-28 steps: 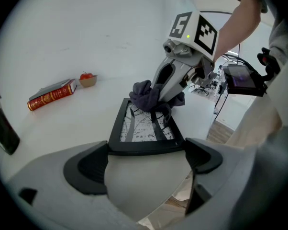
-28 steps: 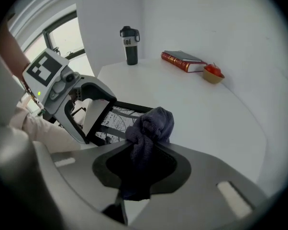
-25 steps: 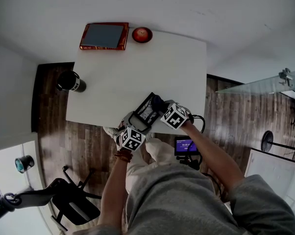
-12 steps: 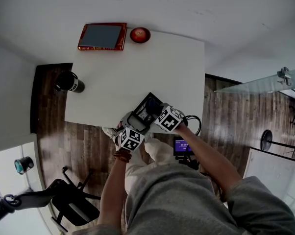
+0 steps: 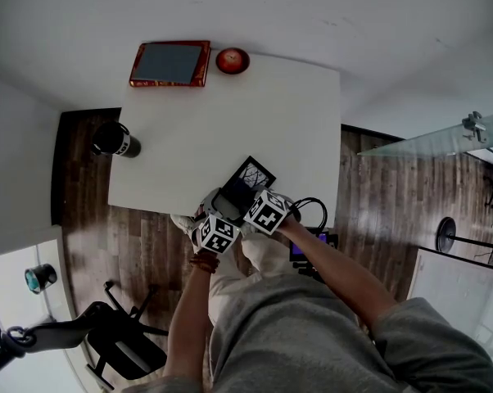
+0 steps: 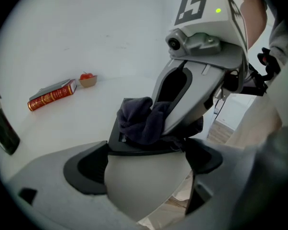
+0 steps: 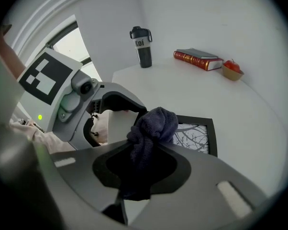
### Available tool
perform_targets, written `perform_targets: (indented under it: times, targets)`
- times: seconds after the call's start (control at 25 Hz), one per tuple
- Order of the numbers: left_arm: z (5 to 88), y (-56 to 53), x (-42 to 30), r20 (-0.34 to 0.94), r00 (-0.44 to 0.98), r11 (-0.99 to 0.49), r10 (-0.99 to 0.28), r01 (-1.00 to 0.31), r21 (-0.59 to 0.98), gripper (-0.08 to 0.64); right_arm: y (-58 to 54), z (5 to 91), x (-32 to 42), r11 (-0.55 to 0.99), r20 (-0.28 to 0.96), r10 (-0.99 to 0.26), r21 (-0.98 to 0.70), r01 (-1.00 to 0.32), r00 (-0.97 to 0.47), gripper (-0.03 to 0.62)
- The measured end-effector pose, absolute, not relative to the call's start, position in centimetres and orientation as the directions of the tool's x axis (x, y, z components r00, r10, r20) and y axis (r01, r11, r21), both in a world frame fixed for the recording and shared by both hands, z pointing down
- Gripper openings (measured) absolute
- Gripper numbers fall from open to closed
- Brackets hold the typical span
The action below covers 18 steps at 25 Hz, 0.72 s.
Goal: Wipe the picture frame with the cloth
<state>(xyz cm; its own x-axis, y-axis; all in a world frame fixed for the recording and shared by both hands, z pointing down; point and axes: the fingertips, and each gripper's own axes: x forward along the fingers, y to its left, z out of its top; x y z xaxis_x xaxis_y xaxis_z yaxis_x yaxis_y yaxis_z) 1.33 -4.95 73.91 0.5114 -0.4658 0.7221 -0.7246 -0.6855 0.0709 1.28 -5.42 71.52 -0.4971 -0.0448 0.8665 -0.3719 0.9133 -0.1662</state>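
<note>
The black picture frame (image 5: 253, 173) with a tree print lies tilted at the white table's (image 5: 230, 121) near edge. My left gripper (image 5: 223, 211) is shut on the frame's near end; in the left gripper view the frame's dark edge (image 6: 134, 147) sits between the jaws. My right gripper (image 5: 259, 203) is shut on a dark bunched cloth (image 7: 151, 128) and presses it onto the near part of the frame (image 7: 194, 135). In the left gripper view the cloth (image 6: 141, 121) rests on the frame under the right gripper (image 6: 201, 56).
A red book (image 5: 170, 63) and a small bowl with a red fruit (image 5: 232, 59) lie at the table's far edge. A black bottle (image 5: 115, 137) stands at the left corner. An office chair (image 5: 115, 334) is on the wood floor at lower left.
My right gripper has dragged the cloth along the frame toward me and the left gripper, uncovering the frame's far part. The left gripper has stayed put.
</note>
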Motion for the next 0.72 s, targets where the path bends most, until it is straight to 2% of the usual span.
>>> perform_targets:
  times: [0.2,0.36,0.56,0.72]
  targets:
    - [73.9,-4.9,1.4,0.724,0.510,-0.685,-0.464,-0.725,0.072,0.506,-5.9,71.0,1.6,0.884,0.824,0.019,-0.278,-0.375,-0.566,0.094]
    - [73.8,-4.9,1.4,0.722,0.513,-0.687,-0.464,-0.723,0.072,0.506,-10.0,67.7,3.3,0.877,0.770,-0.112,-0.220,-0.426,-0.628,0.095]
    - [73.9,-4.9,1.3,0.723,0.510,-0.684,-0.467,-0.726,0.070,0.508,-14.4,67.7,8.7,0.858,0.800,-0.234,-0.098,-0.505,-0.552,0.095]
    - [73.9,-5.0,1.2,0.724,0.509,-0.684,-0.465,-0.726,0.070,0.506,-14.1,70.3,10.8,0.838,0.848,-0.200,-0.112,-0.534,-0.491,0.095]
